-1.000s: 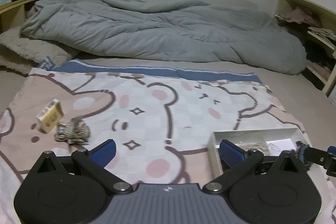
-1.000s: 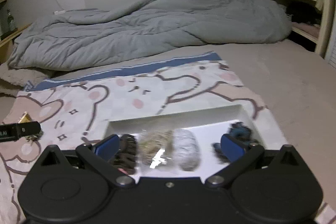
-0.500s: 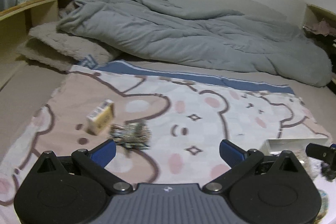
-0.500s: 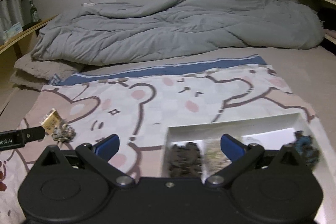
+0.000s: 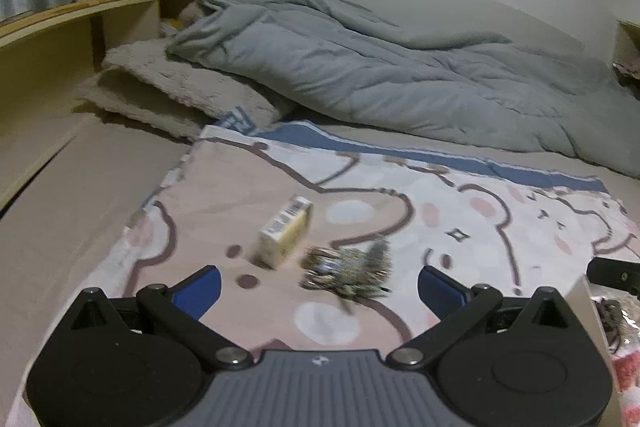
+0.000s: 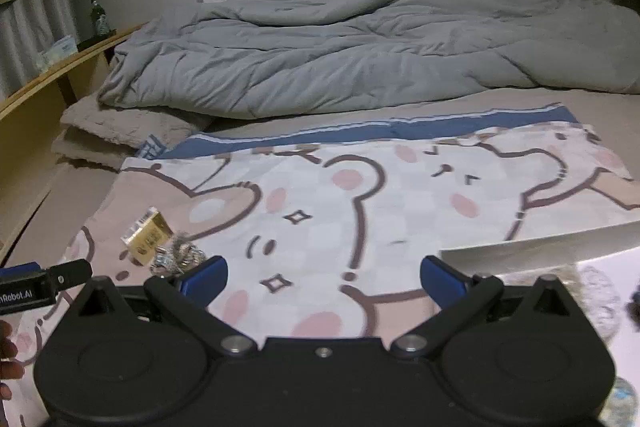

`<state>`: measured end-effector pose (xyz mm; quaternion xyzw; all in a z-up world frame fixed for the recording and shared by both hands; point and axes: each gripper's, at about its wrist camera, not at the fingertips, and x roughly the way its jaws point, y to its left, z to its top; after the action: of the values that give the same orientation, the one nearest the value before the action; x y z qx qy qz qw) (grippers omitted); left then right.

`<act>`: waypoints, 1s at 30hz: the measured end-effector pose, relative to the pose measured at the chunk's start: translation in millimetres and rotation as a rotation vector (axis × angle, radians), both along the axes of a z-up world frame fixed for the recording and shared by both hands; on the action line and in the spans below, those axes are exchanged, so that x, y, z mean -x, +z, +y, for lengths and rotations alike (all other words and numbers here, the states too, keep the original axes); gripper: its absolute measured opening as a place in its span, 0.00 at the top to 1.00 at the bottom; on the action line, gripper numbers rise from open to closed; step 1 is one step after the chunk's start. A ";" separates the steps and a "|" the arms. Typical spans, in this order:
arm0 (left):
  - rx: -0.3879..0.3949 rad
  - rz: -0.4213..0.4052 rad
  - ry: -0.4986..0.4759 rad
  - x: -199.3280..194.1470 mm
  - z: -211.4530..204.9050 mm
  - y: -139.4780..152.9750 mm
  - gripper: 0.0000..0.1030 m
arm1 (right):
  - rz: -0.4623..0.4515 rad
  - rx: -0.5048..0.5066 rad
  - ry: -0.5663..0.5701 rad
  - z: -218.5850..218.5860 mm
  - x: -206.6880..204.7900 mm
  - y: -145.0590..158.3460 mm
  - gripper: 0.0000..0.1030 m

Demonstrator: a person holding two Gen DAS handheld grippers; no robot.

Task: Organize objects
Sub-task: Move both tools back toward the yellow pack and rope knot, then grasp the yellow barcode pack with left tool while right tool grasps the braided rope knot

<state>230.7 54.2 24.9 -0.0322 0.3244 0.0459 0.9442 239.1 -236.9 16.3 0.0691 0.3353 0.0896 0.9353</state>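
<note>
Ahead, on a bear-print blanket (image 5: 360,187), a small yellow box (image 5: 286,235) lies just beside a blurry, perhaps metallic tangle (image 5: 346,270). Both look light; the stiff box suits a side grip. Left gripper (image 5: 318,285) and right gripper (image 6: 323,277) gape wide, empty.

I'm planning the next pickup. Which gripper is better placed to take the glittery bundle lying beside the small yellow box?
Left, probably. The left gripper is open with the glittery bundle straight ahead between its fingers, beside the yellow box. The right gripper, also open, has the bundle off by its left finger.
</note>
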 end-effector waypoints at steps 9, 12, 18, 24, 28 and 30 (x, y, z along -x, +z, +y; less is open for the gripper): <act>-0.007 -0.071 0.105 -16.4 38.5 -11.7 0.01 | -0.041 -0.007 0.063 38.9 -18.8 -21.1 0.00; -0.011 -0.061 0.120 -27.4 47.1 -20.5 0.02 | -0.060 -0.009 0.082 50.1 -25.3 -30.2 0.00; 0.016 -0.012 0.098 -52.8 55.4 -41.6 0.16 | -0.073 0.013 0.156 76.8 -44.7 -47.9 0.00; 0.068 0.010 0.050 -82.3 56.5 -61.9 0.24 | -0.025 0.099 0.291 107.7 -72.1 -62.5 0.00; 0.061 0.042 -0.003 -106.7 54.9 -68.7 0.25 | -0.024 0.131 0.412 126.2 -84.5 -77.2 0.00; 0.024 0.041 -0.045 -116.9 52.8 -68.5 0.26 | -0.040 0.145 0.455 134.1 -88.8 -83.7 0.00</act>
<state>347.5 107.0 -43.6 -0.0351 0.3449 0.0214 0.9377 327.8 -102.9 -67.4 -0.0774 0.3294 0.2752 0.8999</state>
